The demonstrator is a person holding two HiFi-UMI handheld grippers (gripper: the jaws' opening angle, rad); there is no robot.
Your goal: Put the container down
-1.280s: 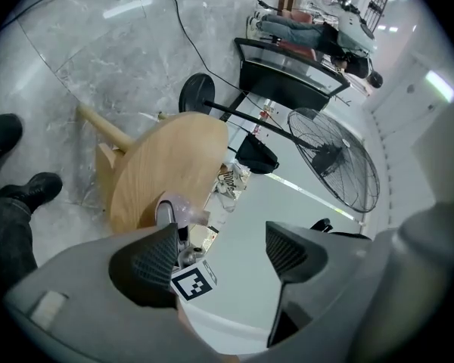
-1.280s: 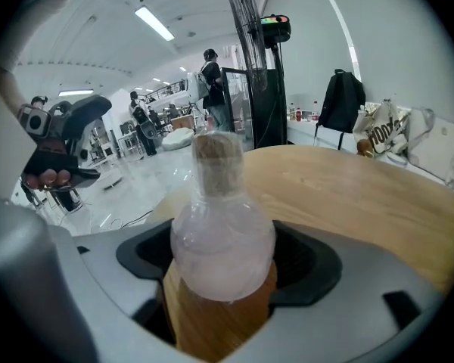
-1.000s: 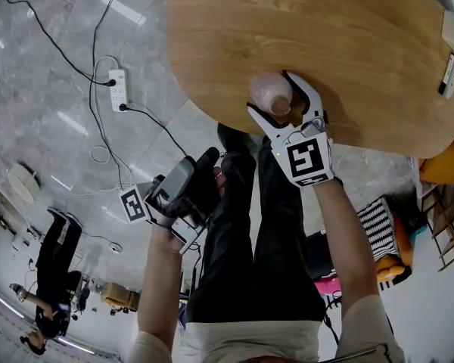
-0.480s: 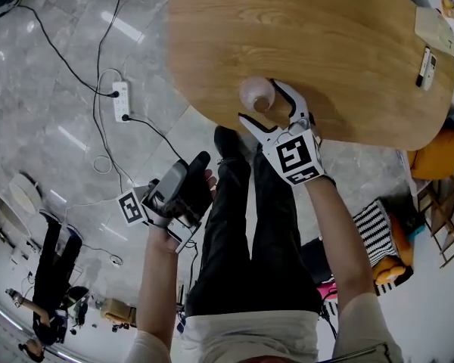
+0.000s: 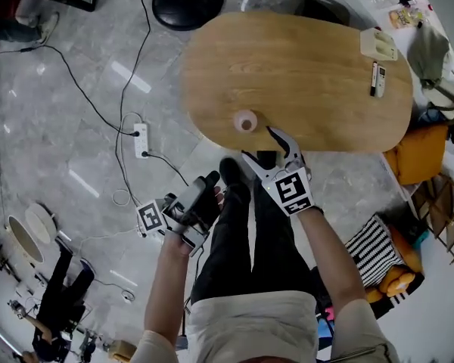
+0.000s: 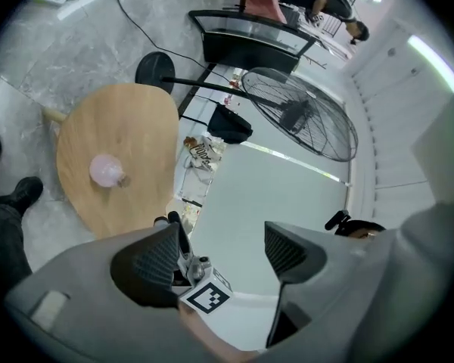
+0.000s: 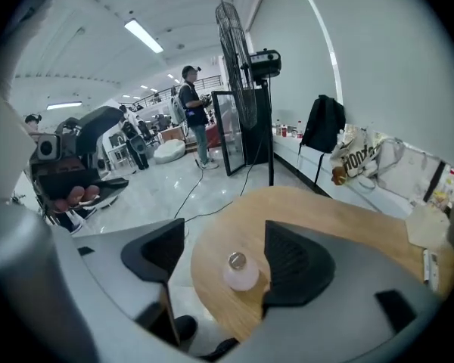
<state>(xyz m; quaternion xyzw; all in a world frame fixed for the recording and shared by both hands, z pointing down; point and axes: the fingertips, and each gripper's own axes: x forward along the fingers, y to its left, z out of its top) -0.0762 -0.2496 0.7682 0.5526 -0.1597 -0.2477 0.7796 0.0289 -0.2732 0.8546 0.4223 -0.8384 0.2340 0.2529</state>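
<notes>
Since the pink container (image 5: 245,120) stands upright on the table (image 5: 325,74) near its edge, the right tool (image 5: 261,146), jaws apart with nothing between and just narrowing slightly, and the empty, released left tool (image 5: 206,187) should lift clear without nudging it.

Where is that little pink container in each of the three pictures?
Head view: the container stands near the middle, by the table's lower edge.
Left gripper view: left of middle.
Right gripper view: lower middle, beyond the jaws.
Shared landmark: the oval wooden table.
</notes>
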